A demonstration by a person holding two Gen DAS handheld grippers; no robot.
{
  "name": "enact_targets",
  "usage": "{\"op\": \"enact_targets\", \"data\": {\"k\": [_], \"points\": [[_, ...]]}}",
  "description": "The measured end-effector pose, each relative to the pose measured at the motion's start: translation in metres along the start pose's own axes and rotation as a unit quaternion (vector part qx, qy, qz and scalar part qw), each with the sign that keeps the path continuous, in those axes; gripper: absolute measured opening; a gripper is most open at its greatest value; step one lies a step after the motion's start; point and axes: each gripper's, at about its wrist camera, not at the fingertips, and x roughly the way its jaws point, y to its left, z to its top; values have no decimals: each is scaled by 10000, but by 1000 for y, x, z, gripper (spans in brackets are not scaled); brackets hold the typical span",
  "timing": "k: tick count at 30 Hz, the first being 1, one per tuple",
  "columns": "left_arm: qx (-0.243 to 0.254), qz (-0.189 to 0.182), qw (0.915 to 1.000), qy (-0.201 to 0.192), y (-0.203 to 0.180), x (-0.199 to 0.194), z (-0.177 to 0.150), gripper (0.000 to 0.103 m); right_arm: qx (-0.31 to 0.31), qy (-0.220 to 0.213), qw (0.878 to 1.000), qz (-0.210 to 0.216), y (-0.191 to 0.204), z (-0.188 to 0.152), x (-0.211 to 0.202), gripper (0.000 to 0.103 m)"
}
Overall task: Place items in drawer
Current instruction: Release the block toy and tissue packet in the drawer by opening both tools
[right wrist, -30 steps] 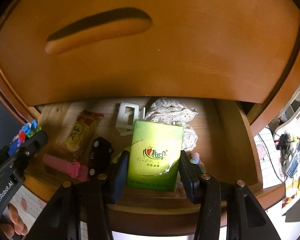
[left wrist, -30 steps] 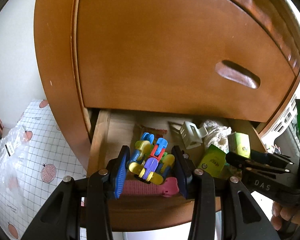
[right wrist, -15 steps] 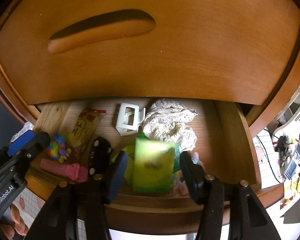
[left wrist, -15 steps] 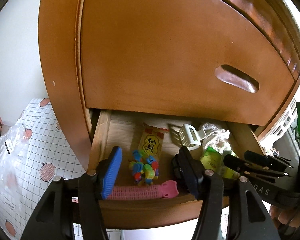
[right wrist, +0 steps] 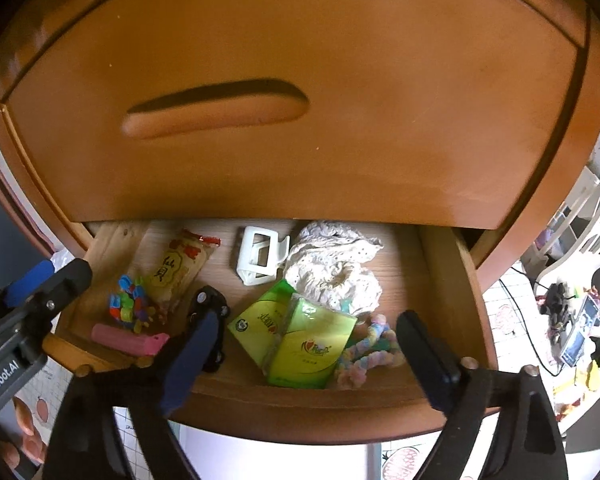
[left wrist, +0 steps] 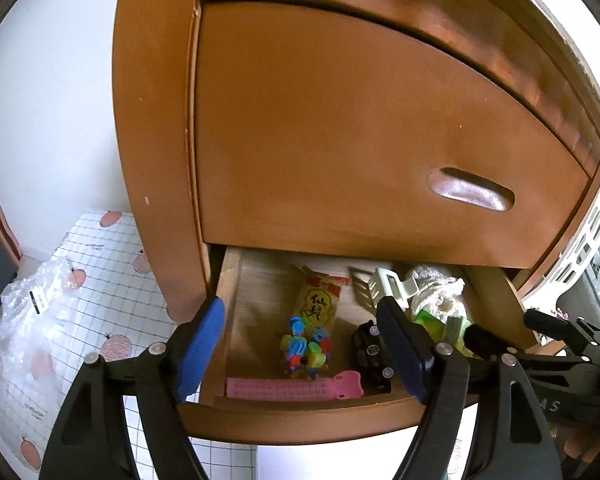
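The lower drawer (left wrist: 300,416) (right wrist: 308,404) of a brown wooden cabinet stands pulled out. Inside lie a colourful plastic toy (left wrist: 306,346) (right wrist: 130,306), a yellow snack packet (left wrist: 320,306) (right wrist: 178,270), a pink clip (left wrist: 296,388) (right wrist: 128,340), a black toy car (left wrist: 370,354) (right wrist: 212,304), a white hair claw (right wrist: 260,258), a white lace cloth (right wrist: 332,268), green tissue packs (right wrist: 312,346) and a pastel rope ring (right wrist: 370,354). My left gripper (left wrist: 300,344) hangs open above the drawer's front left. My right gripper (right wrist: 304,348) is open over the green packs, holding nothing.
Above the open drawer is a shut drawer front with a recessed handle (left wrist: 472,194) (right wrist: 216,114). A crumpled clear plastic bag (left wrist: 32,320) lies on the checked floor mat (left wrist: 100,264) to the left. White lattice furniture (right wrist: 580,224) and small clutter stand to the right.
Both grippers opened and drew back. The colourful toy dropped from the left gripper into the drawer; the green tissue pack dropped from the right gripper onto the other green pack.
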Motion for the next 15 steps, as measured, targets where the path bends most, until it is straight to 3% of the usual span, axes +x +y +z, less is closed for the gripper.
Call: {"op": "enact_targets", "data": {"k": [4,7,15], "points": [[-10,91,9999,-58,1,-5,0,80,-40,-84,10000,12,-1,-1,-6,103],[-29,163,9998,-96,3,-9,-1,100,-77,-117,9999,-2,-1,-2,-9,103],[-72,278,9992,-291,4,-23,-5,102,-230,-202,9995,-36,5,-8,-21,103]]}}
